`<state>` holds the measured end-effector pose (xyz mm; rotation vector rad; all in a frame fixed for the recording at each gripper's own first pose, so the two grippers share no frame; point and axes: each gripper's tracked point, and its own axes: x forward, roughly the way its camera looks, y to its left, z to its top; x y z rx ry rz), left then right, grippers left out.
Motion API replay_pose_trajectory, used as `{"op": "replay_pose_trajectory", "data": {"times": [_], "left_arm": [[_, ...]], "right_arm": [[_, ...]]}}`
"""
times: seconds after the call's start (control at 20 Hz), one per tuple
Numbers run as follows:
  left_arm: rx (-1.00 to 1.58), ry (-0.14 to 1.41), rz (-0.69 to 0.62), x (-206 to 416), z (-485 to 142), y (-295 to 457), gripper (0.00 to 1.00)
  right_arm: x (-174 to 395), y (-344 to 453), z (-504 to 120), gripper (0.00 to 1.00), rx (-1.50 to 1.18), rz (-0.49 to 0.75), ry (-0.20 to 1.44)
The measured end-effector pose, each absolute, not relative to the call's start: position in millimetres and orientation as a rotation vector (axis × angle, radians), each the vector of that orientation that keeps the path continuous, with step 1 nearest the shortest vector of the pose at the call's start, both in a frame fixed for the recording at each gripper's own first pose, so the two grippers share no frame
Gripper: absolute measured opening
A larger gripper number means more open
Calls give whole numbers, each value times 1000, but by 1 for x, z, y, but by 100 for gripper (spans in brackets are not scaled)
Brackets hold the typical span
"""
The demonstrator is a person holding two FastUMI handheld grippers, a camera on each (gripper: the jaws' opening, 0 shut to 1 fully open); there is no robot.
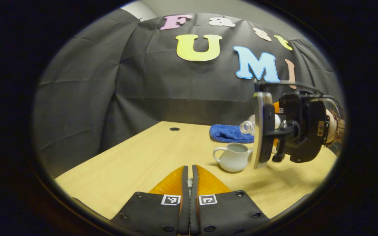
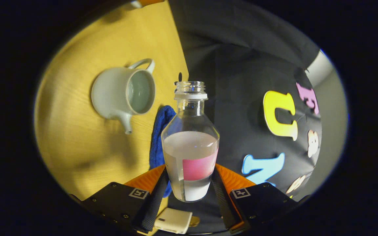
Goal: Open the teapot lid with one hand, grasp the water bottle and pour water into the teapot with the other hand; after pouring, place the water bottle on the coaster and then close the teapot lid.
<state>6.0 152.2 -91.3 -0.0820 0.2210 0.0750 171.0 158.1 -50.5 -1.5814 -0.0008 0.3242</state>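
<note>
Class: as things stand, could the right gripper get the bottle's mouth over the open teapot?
Probably yes: the right gripper already grips the uncapped bottle tipped sideways, and the lidless teapot sits nearby with nothing between them.

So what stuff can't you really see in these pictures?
- Teapot lid: in the left gripper view the left gripper has its fingers nearly together with something pale between them, too hidden to name.
- Water bottle: in the left gripper view the right gripper covers most of it.
- Blue cloth: partly behind the bottle in the right gripper view.
- How full the teapot is: too small to tell.
</note>
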Motion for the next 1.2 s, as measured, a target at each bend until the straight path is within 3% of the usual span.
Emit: {"op": "replay_pose_trajectory", "data": {"times": [0.4, 1.2], "left_arm": [[-80, 216, 70, 5, -87, 147, 6], [-84, 219, 59, 11, -83, 133, 7]], "right_arm": [[169, 144, -53, 77, -1147, 373, 122], [194, 45, -88, 77, -308, 311, 321]]}}
